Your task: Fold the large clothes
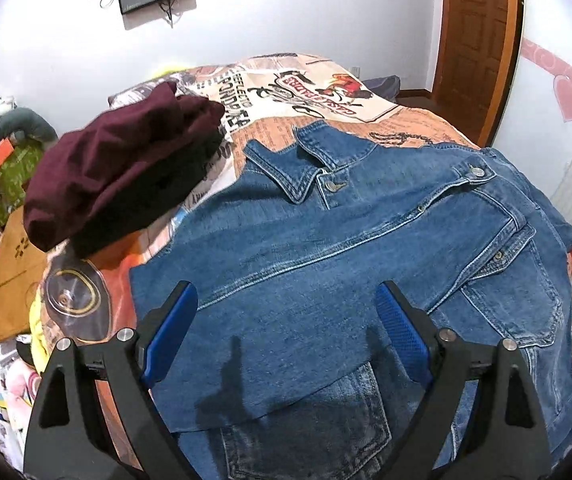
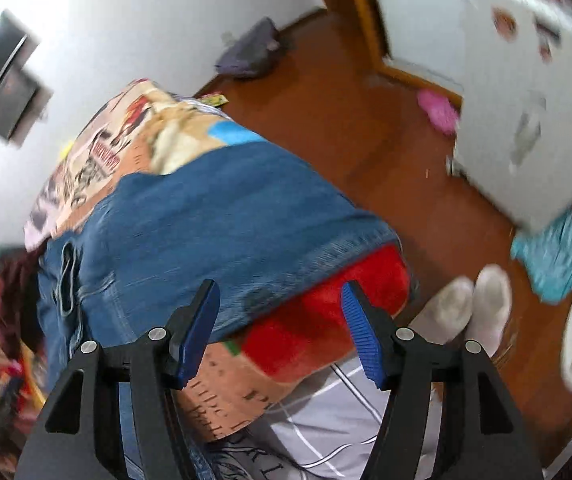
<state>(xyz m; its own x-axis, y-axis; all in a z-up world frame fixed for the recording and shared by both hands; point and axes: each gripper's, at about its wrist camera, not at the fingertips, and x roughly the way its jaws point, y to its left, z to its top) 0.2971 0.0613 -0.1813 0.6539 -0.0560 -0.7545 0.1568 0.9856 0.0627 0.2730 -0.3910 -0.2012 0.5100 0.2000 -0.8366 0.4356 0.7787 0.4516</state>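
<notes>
A blue denim jacket [image 1: 365, 240] lay spread on a bed with a printed orange-and-cream cover [image 1: 325, 92], beside a wooden floor [image 2: 365, 140]; left gripper [image 1: 286, 320] and right gripper [image 2: 282, 320] hovered, jaws apart.

Jacket [image 1: 325, 248] lies on bed [image 1: 325, 92], folded clothes [image 1: 122, 168] to its left.

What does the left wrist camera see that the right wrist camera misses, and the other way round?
Only the left view shows the jacket's collar, a folded maroon garment beside it, and the open left claw. Only the right view shows the wooden floor, a pair of white slippers, and the open right claw. Both share the denim jacket spread on the printed bedspread.
</notes>
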